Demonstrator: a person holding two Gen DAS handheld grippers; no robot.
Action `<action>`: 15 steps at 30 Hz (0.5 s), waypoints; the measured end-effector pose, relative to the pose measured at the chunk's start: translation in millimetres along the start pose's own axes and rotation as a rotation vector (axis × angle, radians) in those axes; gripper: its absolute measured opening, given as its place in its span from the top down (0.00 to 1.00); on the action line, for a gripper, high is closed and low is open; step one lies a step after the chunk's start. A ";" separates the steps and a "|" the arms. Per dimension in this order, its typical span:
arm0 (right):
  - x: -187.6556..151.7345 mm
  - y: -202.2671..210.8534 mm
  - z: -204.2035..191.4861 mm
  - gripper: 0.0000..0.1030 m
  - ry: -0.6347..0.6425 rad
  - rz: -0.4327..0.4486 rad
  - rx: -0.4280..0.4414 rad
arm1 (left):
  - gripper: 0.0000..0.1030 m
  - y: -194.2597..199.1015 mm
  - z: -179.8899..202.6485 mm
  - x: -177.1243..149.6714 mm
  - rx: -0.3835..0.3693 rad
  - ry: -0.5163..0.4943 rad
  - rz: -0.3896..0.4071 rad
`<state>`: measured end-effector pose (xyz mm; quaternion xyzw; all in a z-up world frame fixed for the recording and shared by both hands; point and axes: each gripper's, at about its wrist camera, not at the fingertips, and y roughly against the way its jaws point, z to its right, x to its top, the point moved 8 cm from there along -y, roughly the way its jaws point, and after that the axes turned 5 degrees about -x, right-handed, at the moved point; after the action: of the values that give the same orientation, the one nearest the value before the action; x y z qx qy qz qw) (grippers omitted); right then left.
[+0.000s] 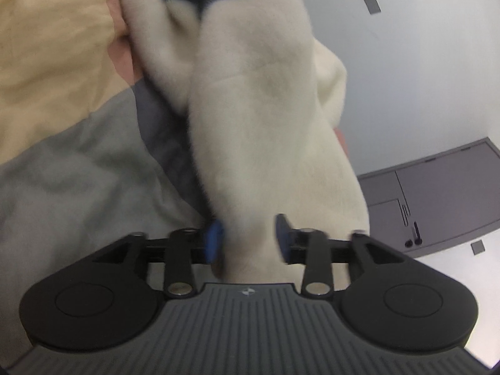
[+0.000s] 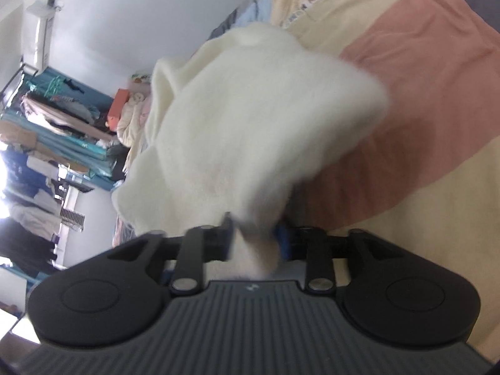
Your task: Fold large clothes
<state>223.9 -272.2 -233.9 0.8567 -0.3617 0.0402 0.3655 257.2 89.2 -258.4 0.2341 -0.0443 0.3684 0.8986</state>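
The cream fleece garment with a blue-grey band [image 1: 259,118] hangs above the striped yellow, pink and grey bedspread [image 1: 62,162]. My left gripper [image 1: 248,237] and right gripper [image 2: 254,237] each stand part open, fabric between their blue pads; grip uncertain.

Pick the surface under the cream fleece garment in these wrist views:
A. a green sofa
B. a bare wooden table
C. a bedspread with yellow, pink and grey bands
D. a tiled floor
C: the cream fleece garment lies over a bedspread with pale yellow, pink and grey bands, seen in both wrist views.
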 end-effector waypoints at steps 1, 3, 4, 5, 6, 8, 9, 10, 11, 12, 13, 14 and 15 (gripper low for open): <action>1.6 0.0 1.3 0.41 -0.014 0.004 0.010 | 0.50 -1.4 -1.2 1.5 0.009 -0.009 0.001; 4.5 -1.4 3.3 0.40 -0.017 0.009 0.007 | 0.49 -5.9 -5.4 3.2 0.050 -0.028 -0.003; 6.3 -3.0 5.0 0.40 -0.016 0.011 -0.001 | 0.49 -10.5 -10.3 3.4 0.066 -0.021 -0.011; 7.3 -5.0 6.8 0.40 -0.019 0.011 -0.008 | 0.49 -18.5 -11.8 4.4 0.065 -0.010 -0.020; 7.0 -7.4 7.4 0.40 -0.021 0.008 -0.016 | 0.49 -22.0 -13.9 5.9 0.059 -0.005 -0.026; 7.0 -13.7 12.9 0.40 -0.025 -0.006 -0.037 | 0.49 -27.1 -11.6 8.7 0.053 -0.023 -0.031; 6.3 -16.9 14.6 0.41 -0.028 -0.013 -0.043 | 0.49 -31.8 -8.7 9.7 0.052 -0.037 -0.033; 5.9 -19.9 14.5 0.41 -0.028 -0.019 -0.042 | 0.49 -34.4 -5.9 9.6 0.047 -0.049 -0.038; 5.6 -22.2 13.7 0.42 -0.022 -0.023 -0.042 | 0.49 -36.2 -3.1 10.6 0.048 -0.060 -0.039; 6.0 -23.3 12.3 0.42 -0.010 -0.019 -0.042 | 0.49 -36.2 0.3 11.6 0.051 -0.083 -0.035; 6.6 -23.9 10.5 0.42 0.006 -0.011 -0.045 | 0.49 -37.2 5.3 14.1 0.040 -0.109 -0.035; 7.1 -24.2 8.3 0.45 0.023 -0.005 -0.046 | 0.49 -37.9 9.5 12.5 0.020 -0.127 -0.044; 7.9 -24.6 6.4 0.51 0.035 0.001 -0.045 | 0.51 -38.4 12.8 12.3 0.010 -0.139 -0.049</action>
<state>244.5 -269.4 -250.6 0.8473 -0.3563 0.0472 0.3911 293.5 67.5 -258.8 0.2644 -0.0990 0.3295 0.9010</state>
